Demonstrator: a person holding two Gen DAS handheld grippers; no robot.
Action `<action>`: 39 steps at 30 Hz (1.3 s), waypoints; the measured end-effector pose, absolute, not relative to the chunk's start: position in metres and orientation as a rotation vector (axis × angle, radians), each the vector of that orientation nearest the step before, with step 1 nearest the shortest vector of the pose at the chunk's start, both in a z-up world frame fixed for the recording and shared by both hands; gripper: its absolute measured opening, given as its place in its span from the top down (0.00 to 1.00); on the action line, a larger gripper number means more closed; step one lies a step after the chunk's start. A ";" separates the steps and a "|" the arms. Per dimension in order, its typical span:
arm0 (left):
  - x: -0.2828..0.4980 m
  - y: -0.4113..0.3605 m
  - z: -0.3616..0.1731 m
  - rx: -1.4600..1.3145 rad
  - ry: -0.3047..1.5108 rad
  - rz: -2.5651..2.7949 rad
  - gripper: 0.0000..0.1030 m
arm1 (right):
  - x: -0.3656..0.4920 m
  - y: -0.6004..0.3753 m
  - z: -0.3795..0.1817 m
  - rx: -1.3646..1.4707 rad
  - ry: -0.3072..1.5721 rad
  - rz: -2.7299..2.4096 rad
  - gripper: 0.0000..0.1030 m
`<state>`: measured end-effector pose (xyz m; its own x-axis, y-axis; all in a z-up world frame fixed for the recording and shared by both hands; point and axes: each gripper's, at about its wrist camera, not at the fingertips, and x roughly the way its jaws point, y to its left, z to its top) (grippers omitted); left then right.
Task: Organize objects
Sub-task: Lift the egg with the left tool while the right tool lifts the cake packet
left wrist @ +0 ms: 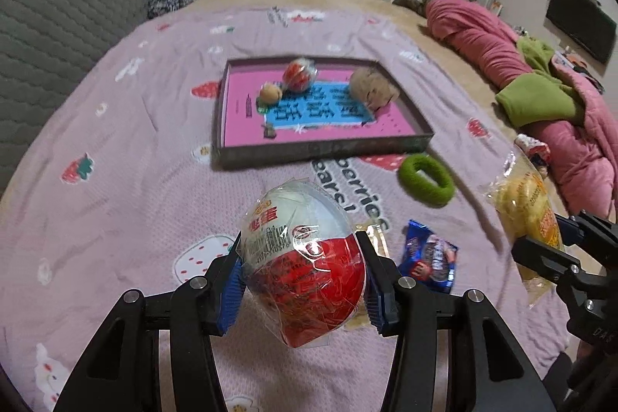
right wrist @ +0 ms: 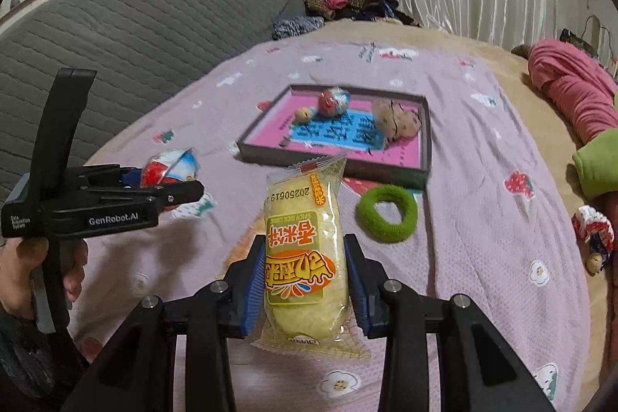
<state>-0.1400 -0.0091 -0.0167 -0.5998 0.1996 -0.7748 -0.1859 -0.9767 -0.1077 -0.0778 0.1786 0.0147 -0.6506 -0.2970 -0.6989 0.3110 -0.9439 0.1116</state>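
Toy egg (left wrist: 305,265) is being gripped between the left gripper (left wrist: 303,280) fingers above the bed (left wrist: 116,126); rice cake packet (right wrist: 305,257) is being clamped by the right gripper (right wrist: 305,280). Carrying step is judged underway; the tray (left wrist: 320,151) ahead is being approached for placing.

Red-and-white egg (left wrist: 305,257) wrapped in glossy crinkled plastic film; yellow rice-cake packet (right wrist: 305,250) likewise glossy; green fuzzy cloth ring (right wrist: 387,213) was matt.

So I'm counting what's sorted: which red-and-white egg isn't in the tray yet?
The wrapped egg clamped between the left gripper fingers; the other egg already lies in the tray.
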 end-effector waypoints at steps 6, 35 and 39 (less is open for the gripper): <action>-0.121 -0.008 0.016 -1.201 -0.006 2.663 0.48 | -0.065 0.172 0.046 1.008 0.025 -2.611 0.62; -0.101 0.017 0.133 -0.936 0.041 2.722 0.48 | -0.054 0.177 0.174 0.690 -0.062 -2.695 0.62; -0.106 0.019 0.141 -0.922 0.048 2.735 0.48 | -0.057 0.181 0.184 0.658 -0.069 -2.706 0.62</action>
<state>-0.1061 0.0193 0.1407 -0.7667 0.2288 -0.5998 -0.2498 -0.9670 -0.0497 -0.0572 0.1809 0.1838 -0.8293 -0.3494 -0.4361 0.3266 -0.9363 0.1291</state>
